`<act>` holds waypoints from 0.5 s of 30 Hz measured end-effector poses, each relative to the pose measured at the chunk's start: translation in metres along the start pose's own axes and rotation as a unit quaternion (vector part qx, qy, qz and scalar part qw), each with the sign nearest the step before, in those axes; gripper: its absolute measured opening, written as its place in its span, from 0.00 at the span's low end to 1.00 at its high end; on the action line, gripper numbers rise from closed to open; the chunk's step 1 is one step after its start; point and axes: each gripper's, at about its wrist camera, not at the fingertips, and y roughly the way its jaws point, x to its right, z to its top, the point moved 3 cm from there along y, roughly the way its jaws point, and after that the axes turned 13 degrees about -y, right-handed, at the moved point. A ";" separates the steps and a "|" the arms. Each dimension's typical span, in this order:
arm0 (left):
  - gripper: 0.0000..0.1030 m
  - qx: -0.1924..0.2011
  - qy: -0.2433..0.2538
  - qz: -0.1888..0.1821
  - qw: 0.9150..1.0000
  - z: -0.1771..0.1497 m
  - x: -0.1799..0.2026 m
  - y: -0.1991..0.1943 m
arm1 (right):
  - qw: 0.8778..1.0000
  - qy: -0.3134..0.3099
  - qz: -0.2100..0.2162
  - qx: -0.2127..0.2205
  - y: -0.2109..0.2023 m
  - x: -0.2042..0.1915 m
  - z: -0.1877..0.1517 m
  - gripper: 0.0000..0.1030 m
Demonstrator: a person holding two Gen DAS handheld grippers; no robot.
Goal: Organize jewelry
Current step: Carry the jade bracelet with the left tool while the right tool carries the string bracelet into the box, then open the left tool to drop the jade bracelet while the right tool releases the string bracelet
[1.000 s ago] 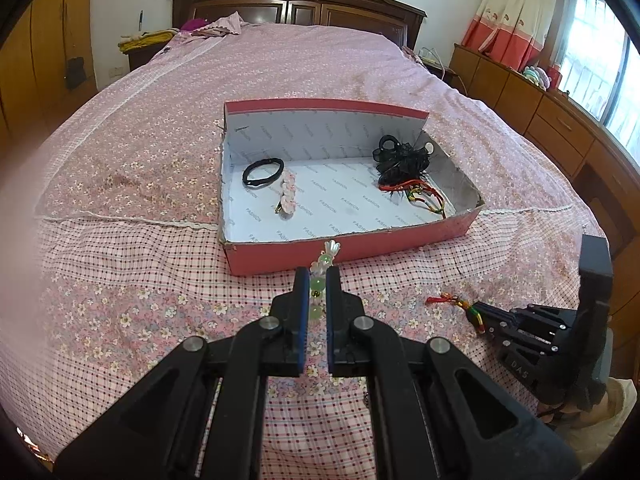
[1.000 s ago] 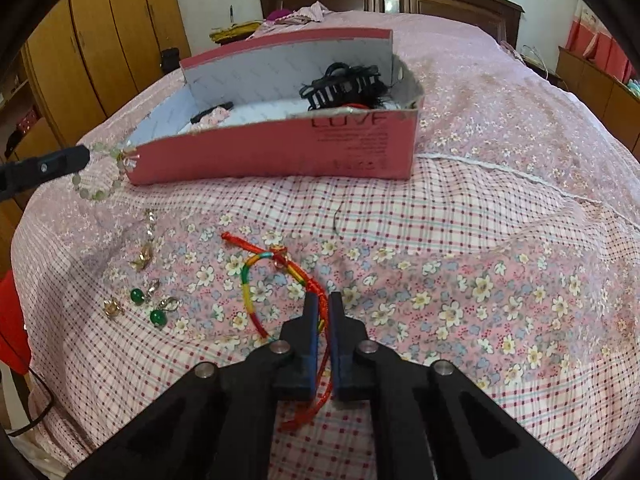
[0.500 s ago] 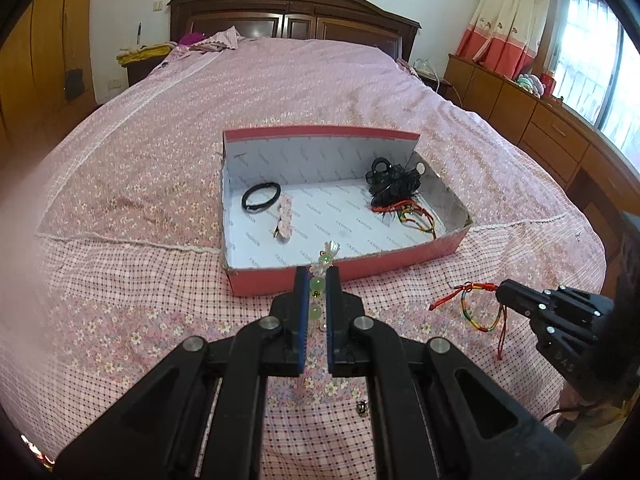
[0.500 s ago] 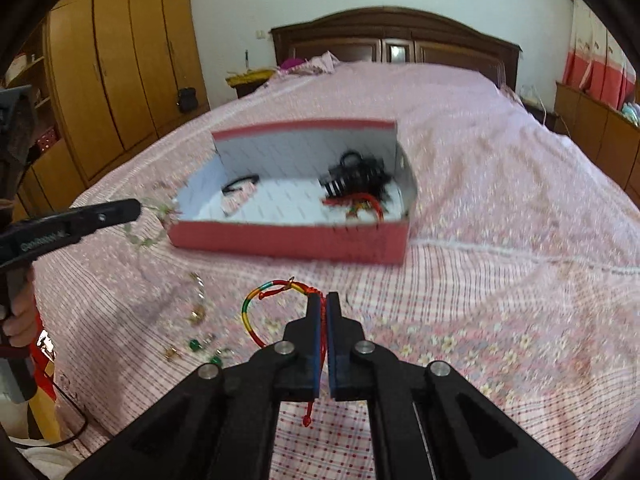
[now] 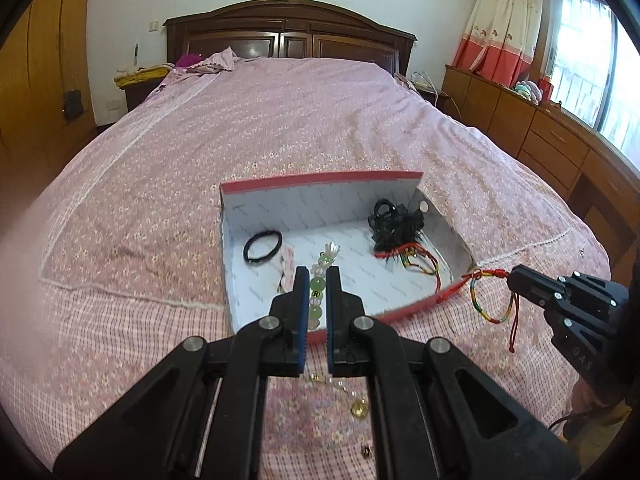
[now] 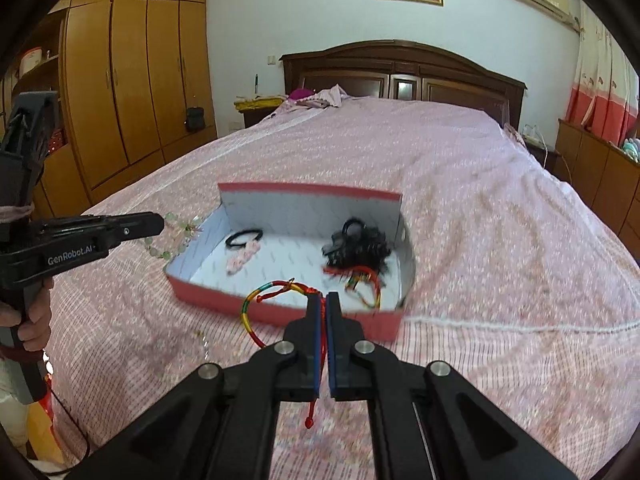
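Note:
A red box (image 5: 404, 307) with a white inside lies on the pink bed; it shows in the right wrist view too (image 6: 280, 312). In it are a black hair tie (image 5: 262, 246), a pink piece (image 5: 285, 266), a black hair clip (image 5: 394, 224) and a coloured cord bracelet (image 5: 416, 266). My left gripper (image 5: 317, 276) is shut on a green bead bracelet (image 5: 316, 296) and holds it above the box's near left part. My right gripper (image 6: 324, 300) is shut on a red and multicoloured cord bracelet (image 6: 264, 300), lifted near the box's front right corner.
Gold and green earrings and a thin chain (image 5: 352, 396) lie on the checked bedspread in front of the box. A dark headboard (image 5: 288, 36) stands at the far end. Wooden wardrobes (image 6: 132, 92) line the left, low drawers (image 5: 552, 140) and a window the right.
Both grippers have risen from the bedspread and moved toward the box. The cord bracelet was lifted off the bed. The bead bracelet now hangs over the box's inside.

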 end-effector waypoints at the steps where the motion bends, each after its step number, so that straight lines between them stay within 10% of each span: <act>1: 0.00 -0.001 0.001 0.001 1.000 0.003 0.001 0.004 | 1.000 0.001 -0.001 0.000 0.003 0.002 0.002 0.03; 15: 0.00 -0.052 -0.005 0.017 0.998 0.000 -0.003 0.075 | 0.998 0.048 -0.015 -0.025 0.071 0.033 0.008 0.03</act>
